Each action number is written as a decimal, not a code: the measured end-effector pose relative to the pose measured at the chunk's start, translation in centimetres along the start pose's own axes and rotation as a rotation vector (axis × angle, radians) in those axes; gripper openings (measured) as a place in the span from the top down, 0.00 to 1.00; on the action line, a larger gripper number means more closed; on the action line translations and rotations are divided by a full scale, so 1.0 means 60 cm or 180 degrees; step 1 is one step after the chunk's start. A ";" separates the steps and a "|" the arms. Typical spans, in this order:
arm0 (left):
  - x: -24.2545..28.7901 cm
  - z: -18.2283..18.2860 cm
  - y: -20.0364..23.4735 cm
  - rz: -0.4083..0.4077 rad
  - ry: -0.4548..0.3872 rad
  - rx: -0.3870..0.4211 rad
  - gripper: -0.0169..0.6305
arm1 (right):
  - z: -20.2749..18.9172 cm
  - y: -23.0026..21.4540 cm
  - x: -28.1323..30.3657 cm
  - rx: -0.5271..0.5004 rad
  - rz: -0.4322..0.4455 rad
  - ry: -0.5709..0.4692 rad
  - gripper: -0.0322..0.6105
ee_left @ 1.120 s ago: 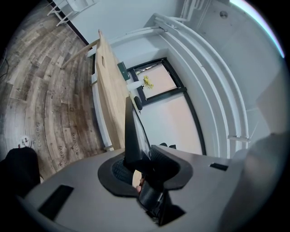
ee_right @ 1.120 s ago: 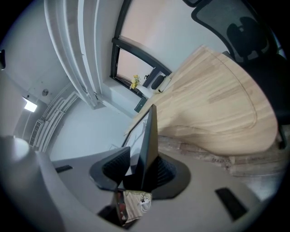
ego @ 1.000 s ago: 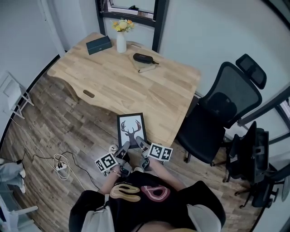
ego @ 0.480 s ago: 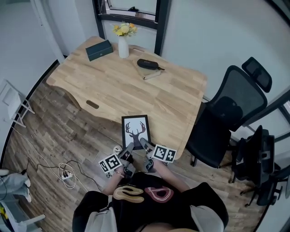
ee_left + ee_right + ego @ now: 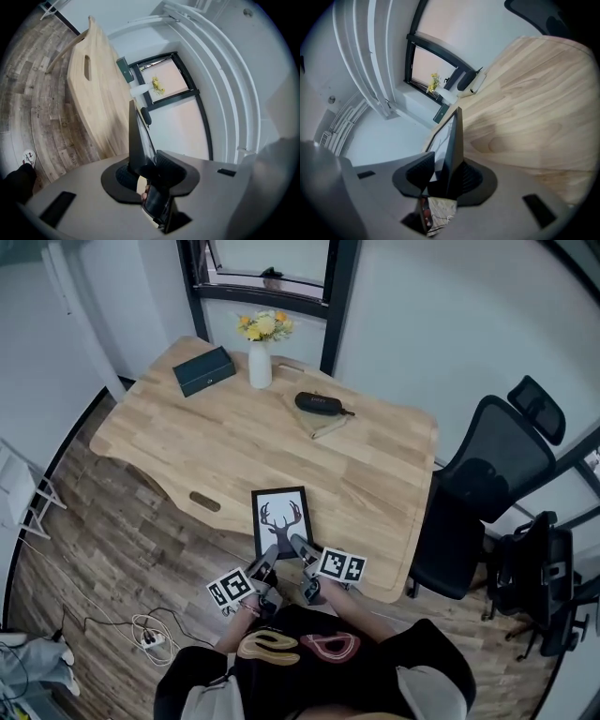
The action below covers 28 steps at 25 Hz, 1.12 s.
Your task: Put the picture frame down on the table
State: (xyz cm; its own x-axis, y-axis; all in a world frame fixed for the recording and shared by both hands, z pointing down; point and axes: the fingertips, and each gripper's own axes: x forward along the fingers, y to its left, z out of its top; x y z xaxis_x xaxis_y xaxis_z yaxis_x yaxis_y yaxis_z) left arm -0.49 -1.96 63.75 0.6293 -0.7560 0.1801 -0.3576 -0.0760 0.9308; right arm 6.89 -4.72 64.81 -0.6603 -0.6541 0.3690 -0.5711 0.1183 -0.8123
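Note:
A black picture frame (image 5: 281, 520) with a deer-head print is held flat above the near edge of the wooden table (image 5: 234, 437). My left gripper (image 5: 265, 559) is shut on the frame's near left corner, and my right gripper (image 5: 297, 548) is shut on its near right corner. The left gripper view has the picture frame (image 5: 136, 136) edge-on between the jaws. In the right gripper view the picture frame (image 5: 452, 140) likewise stands edge-on between the ribbed pads, with the table (image 5: 525, 117) beyond it.
At the table's far side stand a white vase of yellow flowers (image 5: 260, 359), a dark teal box (image 5: 203, 370), a black case (image 5: 321, 404) and a pen (image 5: 327, 428). A black office chair (image 5: 483, 484) is at the right. Cables (image 5: 150, 629) lie on the wood floor at the left.
The frame and both grippers have moved forward, from over the floor to over the table's near edge. The grip on the frame is the same.

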 end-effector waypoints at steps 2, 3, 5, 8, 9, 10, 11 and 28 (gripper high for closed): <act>0.007 0.033 0.012 -0.0004 0.0046 0.0003 0.81 | 0.007 0.007 0.032 0.0028 -0.0031 -0.0026 0.72; 0.011 0.047 0.018 -0.0004 0.0066 -0.0006 0.81 | 0.010 0.009 0.047 0.0045 -0.0051 -0.0037 0.72; 0.018 0.079 0.027 -0.0022 0.0095 -0.0010 0.81 | 0.020 0.017 0.076 0.0063 -0.0087 -0.0075 0.72; 0.029 0.126 0.041 -0.0079 0.0134 -0.0019 0.81 | 0.036 0.032 0.119 0.0021 -0.0127 -0.0138 0.72; 0.032 0.140 0.046 -0.0088 0.0148 -0.0023 0.81 | 0.040 0.036 0.133 0.0017 -0.0137 -0.0152 0.72; 0.035 0.156 0.051 -0.0094 0.0160 -0.0019 0.81 | 0.044 0.041 0.148 0.0025 -0.0140 -0.0166 0.72; 0.038 0.170 0.054 -0.0103 0.0170 -0.0010 0.81 | 0.048 0.046 0.162 0.0040 -0.0137 -0.0181 0.72; 0.116 0.276 0.053 -0.0167 0.0125 0.0038 0.81 | 0.140 0.060 0.249 0.0073 -0.0167 -0.0287 0.72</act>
State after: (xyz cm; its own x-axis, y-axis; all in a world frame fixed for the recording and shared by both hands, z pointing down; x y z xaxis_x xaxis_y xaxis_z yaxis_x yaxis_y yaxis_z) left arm -8.68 -18.24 62.66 0.6740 -0.7246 0.1438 -0.3315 -0.1227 0.9354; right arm -0.93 -20.37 63.61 -0.5826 -0.7236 0.3702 -0.5919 0.0656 -0.8033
